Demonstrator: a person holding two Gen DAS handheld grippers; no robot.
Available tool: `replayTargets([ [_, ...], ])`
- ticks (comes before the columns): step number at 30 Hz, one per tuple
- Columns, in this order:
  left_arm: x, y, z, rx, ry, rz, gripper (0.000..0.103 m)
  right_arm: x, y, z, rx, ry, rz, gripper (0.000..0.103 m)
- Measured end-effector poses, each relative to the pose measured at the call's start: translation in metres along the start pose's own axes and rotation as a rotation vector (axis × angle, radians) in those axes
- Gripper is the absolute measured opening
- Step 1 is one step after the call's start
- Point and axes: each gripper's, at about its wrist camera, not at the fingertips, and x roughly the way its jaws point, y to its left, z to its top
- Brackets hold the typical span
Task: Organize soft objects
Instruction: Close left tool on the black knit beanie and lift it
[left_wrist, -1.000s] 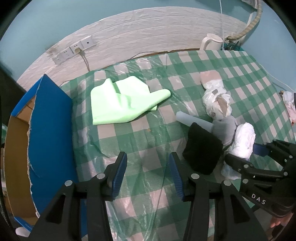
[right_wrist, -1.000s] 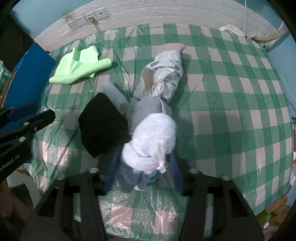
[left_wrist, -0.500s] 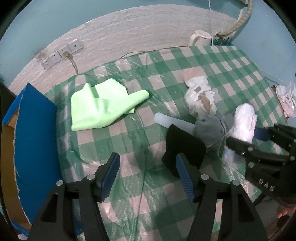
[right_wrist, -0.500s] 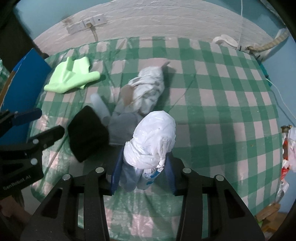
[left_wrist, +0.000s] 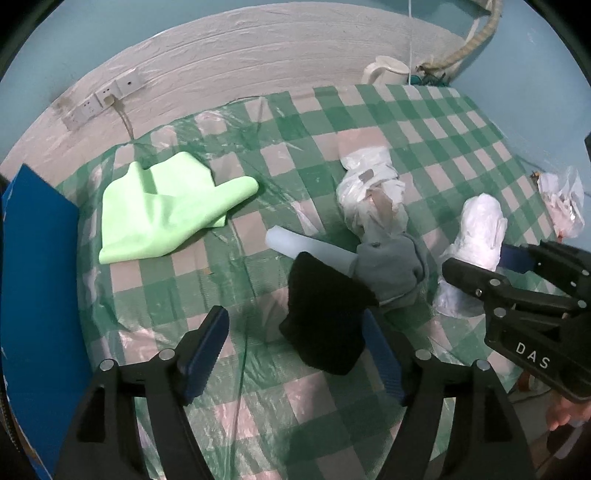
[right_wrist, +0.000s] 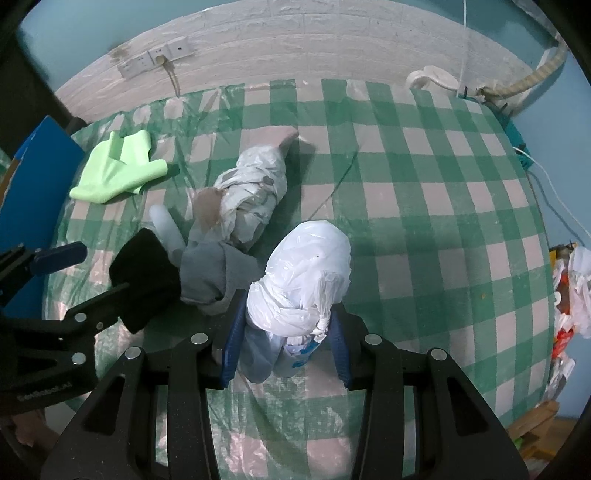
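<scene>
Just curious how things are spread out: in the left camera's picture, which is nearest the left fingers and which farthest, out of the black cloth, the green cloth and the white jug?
1. Black cloth, just ahead, right.
2. Green cloth, ahead, left.
3. White jug, far back.

The right gripper (right_wrist: 286, 343) has lifted the white bag bundle (right_wrist: 301, 280), seemingly clear of the grey cloth (right_wrist: 210, 273).

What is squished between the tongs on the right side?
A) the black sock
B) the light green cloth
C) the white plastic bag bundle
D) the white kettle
C. In the right wrist view, the right tongs are closed on the white plastic bag bundle, while the light green cloth lies flat far off on the checkered tablecloth.
</scene>
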Motion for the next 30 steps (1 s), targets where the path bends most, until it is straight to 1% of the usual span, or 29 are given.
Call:
replayTargets([
  [8,0.014,-0.01,0.002,0.027,0.011,0.013,0.078,0.001,-0.004,0.002,0.001,0.002,0.005,0.041],
  [11,0.018,-0.011,0.002,0.033,0.017,0.004,0.078,0.002,-0.005,0.003,0.004,0.004,0.008,0.041],
  [14,0.027,-0.012,0.002,0.038,0.04,-0.009,0.077,0.004,-0.005,0.005,0.002,0.007,0.008,0.041],
  [15,0.03,-0.011,0.001,0.036,0.052,-0.022,0.074,0.004,-0.005,0.005,0.003,0.008,0.009,0.041],
  [16,0.032,-0.011,0.001,0.034,0.061,-0.031,0.065,0.004,-0.005,0.005,0.003,0.009,0.009,0.041],
  [17,0.035,-0.01,-0.001,0.032,0.078,-0.037,0.052,0.004,-0.005,0.005,0.002,0.01,0.009,0.041],
  [18,0.037,-0.009,-0.001,0.03,0.088,-0.034,0.05,0.004,-0.004,0.005,0.001,0.01,0.009,0.041],
  [23,0.028,-0.006,-0.003,0.031,0.059,-0.03,0.042,0.002,-0.001,0.007,-0.004,0.004,0.007,0.041],
  [30,0.013,0.003,-0.007,0.026,0.028,-0.014,0.039,-0.004,0.007,0.009,-0.023,-0.011,0.005,0.041],
])
